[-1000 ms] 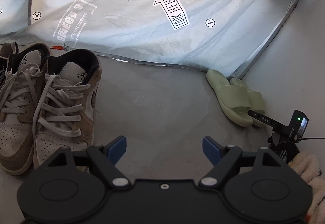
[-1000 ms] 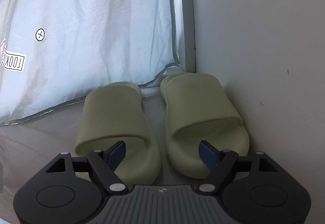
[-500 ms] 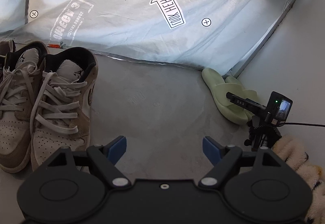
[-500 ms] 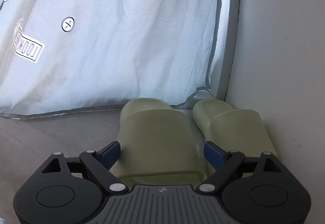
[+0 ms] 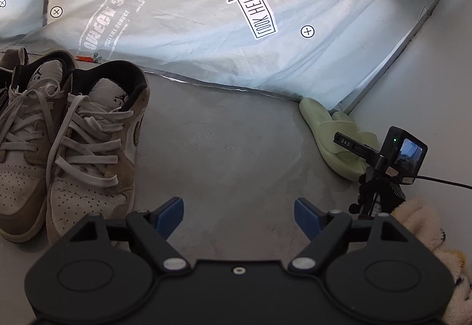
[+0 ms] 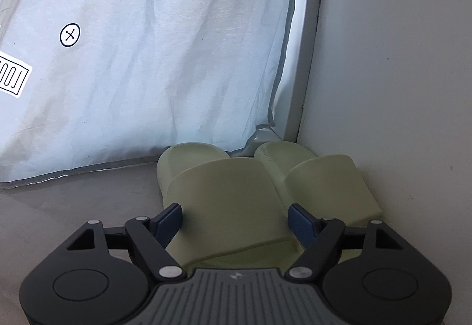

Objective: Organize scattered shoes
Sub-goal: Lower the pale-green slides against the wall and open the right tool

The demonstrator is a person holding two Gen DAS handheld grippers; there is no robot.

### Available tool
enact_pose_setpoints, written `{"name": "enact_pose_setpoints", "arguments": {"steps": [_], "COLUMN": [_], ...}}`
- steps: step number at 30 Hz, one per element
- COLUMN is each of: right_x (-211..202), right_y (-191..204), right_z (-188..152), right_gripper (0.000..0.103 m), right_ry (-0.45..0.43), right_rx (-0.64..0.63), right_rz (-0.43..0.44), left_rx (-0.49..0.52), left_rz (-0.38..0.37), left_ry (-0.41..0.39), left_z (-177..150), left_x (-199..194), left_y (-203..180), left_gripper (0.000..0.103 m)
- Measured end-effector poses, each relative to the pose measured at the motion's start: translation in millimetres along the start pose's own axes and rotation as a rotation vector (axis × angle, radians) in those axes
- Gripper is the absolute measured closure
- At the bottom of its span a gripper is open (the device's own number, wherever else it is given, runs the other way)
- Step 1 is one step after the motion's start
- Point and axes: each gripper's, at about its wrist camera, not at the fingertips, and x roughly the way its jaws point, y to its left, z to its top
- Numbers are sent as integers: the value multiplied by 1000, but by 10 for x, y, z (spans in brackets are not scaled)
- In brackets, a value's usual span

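Left gripper (image 5: pixel 239 214): spread wide over bare grey floor (image 5: pixel 224 148), nothing between its blue pads. To its left, 2 tan-and-white sneakers (image 5: pixel 88 142) side by side against the pale blue sheet (image 5: pixel 183 30). Right gripper (image 6: pixel 234 220): jaws wide, straddling the strap of the left of 2 green slides (image 6: pixel 224 195) (contact unclear), tucked in the far right corner by the wall (image 6: pixel 398 59).
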Motion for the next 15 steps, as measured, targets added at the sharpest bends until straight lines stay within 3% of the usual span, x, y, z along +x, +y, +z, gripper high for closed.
{"name": "enact_pose_setpoints", "arguments": {"steps": [3,7,12,15], "right_x": [20,165,448,522], "right_y": [61,-66,-214,-301], "right_z": [28,87,109,81], "right_gripper": [25,9,4,4], "right_ry": [-6,2,82,108], "right_rx": [-11,-2,-62,25], "right_rz": [4,134,275,310], "left_rx": [-13,-10,-5,-11], "left_rz": [0,-6,-14,-12], "left_ry": [3,15,27,25], "left_z": [8,3,-12,-13], "left_x": [20,63,107,105], "left_y": [29,21,-5,0], "left_gripper": [20,20,20,20]}}
